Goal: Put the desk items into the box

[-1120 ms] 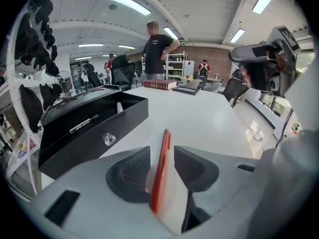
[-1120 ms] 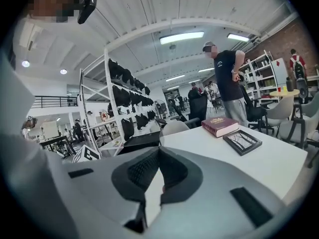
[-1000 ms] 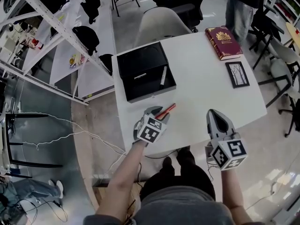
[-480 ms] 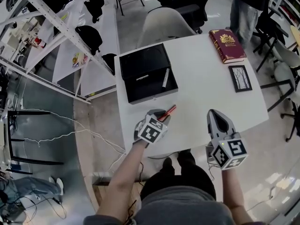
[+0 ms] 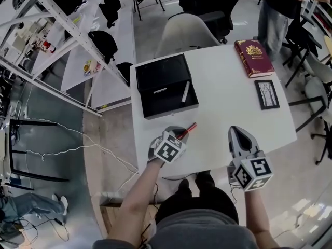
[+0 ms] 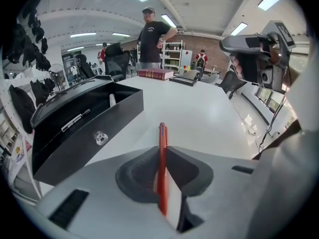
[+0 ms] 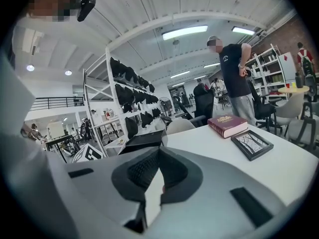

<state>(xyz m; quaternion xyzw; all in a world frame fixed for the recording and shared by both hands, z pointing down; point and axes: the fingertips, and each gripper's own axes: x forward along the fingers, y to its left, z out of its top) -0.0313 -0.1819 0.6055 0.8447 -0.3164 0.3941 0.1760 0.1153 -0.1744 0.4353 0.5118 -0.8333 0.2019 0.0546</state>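
A red pen (image 5: 189, 128) lies on the white table (image 5: 228, 113) near its front edge. My left gripper (image 5: 179, 132) points down at it, and its jaws have just been closing with the pen between them. In the left gripper view the jaws of the left gripper (image 6: 162, 146) press on the pen (image 6: 161, 153), whose tip sticks out ahead. The open black box (image 5: 142, 95) sits just beyond, with a silver pen (image 5: 185, 91) inside. My right gripper (image 5: 236, 132) hovers at the table's front right, shut and holding nothing (image 7: 159, 148).
A red book (image 5: 254, 57) and a black picture frame (image 5: 266, 94) lie at the table's far right. A white chair (image 5: 187, 32) stands behind the table. A person (image 5: 275, 4) stands at the back right, and metal racks (image 5: 62, 30) fill the left.
The left gripper's jaws have drawn together round the red pen. Neither gripper has shifted on the table.
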